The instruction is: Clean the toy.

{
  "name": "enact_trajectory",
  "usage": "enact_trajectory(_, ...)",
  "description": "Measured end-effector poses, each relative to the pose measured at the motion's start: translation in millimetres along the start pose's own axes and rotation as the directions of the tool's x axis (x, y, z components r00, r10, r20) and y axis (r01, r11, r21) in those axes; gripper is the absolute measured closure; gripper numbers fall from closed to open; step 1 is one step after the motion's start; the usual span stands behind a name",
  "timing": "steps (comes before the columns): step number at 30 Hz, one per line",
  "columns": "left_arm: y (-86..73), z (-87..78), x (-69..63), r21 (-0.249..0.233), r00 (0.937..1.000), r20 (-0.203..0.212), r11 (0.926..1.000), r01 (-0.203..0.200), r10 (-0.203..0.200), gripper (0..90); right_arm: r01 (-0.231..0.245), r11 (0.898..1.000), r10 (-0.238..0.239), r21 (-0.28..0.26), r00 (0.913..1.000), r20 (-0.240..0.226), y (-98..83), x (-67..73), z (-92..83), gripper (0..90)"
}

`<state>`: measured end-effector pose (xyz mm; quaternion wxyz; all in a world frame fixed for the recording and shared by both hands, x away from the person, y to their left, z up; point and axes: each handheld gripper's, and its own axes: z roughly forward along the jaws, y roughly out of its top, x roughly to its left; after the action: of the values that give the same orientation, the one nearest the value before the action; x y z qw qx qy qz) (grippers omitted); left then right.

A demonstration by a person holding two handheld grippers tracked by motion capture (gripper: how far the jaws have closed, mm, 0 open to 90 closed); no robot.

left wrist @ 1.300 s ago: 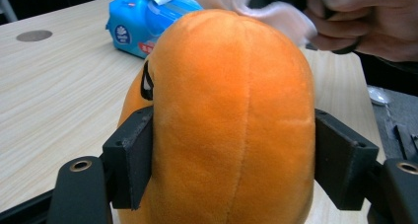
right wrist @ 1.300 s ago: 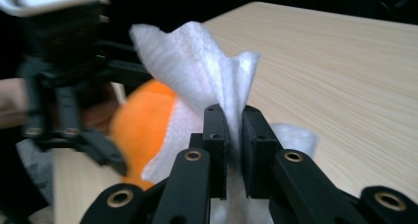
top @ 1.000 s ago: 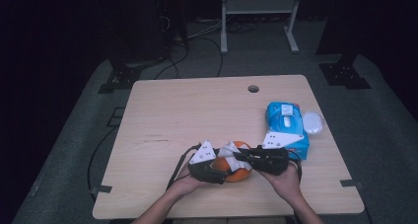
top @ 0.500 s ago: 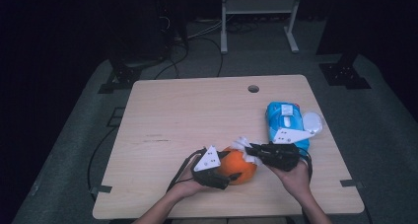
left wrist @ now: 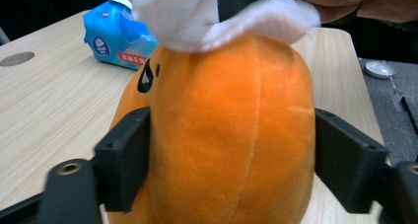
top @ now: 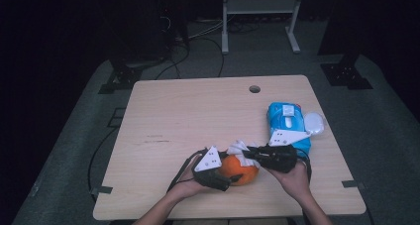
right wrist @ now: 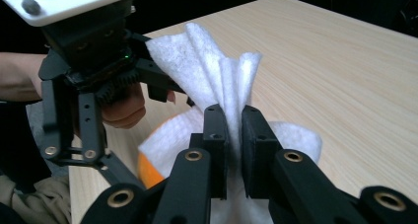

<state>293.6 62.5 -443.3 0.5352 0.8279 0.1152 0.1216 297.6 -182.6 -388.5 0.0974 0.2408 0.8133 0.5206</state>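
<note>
I am wiping the round orange plush toy [top: 239, 169] near the bench's front edge: my left claw [top: 225, 178], jaws just eased slightly wider, is clamping it, while my right claw [top: 246, 154] is pinching the white tissue [top: 237, 148], now dragged onto its top.

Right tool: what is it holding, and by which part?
The right tool is shut on the white wipe, pinching its bunched middle folds above the orange plush toy.

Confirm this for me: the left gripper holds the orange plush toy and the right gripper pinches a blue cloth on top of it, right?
Not quite. The cloth in the right gripper is white, as the right gripper view shows. The left gripper does hold the orange plush toy.
</note>
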Motion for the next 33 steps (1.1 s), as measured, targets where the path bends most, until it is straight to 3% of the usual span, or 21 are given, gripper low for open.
enact_trajectory(5,0.8,2.2,-9.1,0.016,0.9982,-0.005,0.9981,-0.060,0.060,25.0,0.035,0.999,-0.035,0.030,0.9991,-0.022,4.6,10.2,8.5,81.6)
enact_trajectory(12,0.6,5.1,-14.0,0.008,0.9951,0.004,0.9950,-0.099,0.099,26.5,-0.013,0.999,0.012,0.032,0.9996,0.026,-3.3,-10.7,-0.2,81.7)
enact_trajectory(15,0.8,6.0,-14.3,0.004,0.9950,0.001,0.9950,-0.100,0.100,22.4,-0.050,0.998,0.048,0.047,0.9975,0.053,-11.0,-21.1,-5.4,81.7)
enact_trajectory(18,0.7,7.7,-14.2,-0.003,0.9964,-0.003,0.9964,-0.085,0.085,18.0,-0.067,0.997,0.065,0.046,0.9971,0.041,-12.2,-21.1,-6.3,81.7)
enact_trajectory(26,0.0,5.7,-17.6,0.010,0.9905,0.014,0.9906,-0.137,0.136,22.4,-0.001,0.998,0.001,0.059,1.0000,-0.008,-0.1,-1.7,4.3,81.6)
enact_trajectory(29,0.9,5.4,-17.1,0.013,0.9891,0.012,0.9890,-0.147,0.147,24.2,-0.027,0.998,0.028,0.059,0.9995,-0.018,-3.3,-10.0,2.8,81.6)
enact_trajectory(33,0.8,4.9,-15.2,0.010,0.9910,0.008,0.9910,-0.134,0.134,24.5,-0.065,0.996,0.065,0.068,0.9979,0.006,-10.2,-22.8,-2.6,81.6)
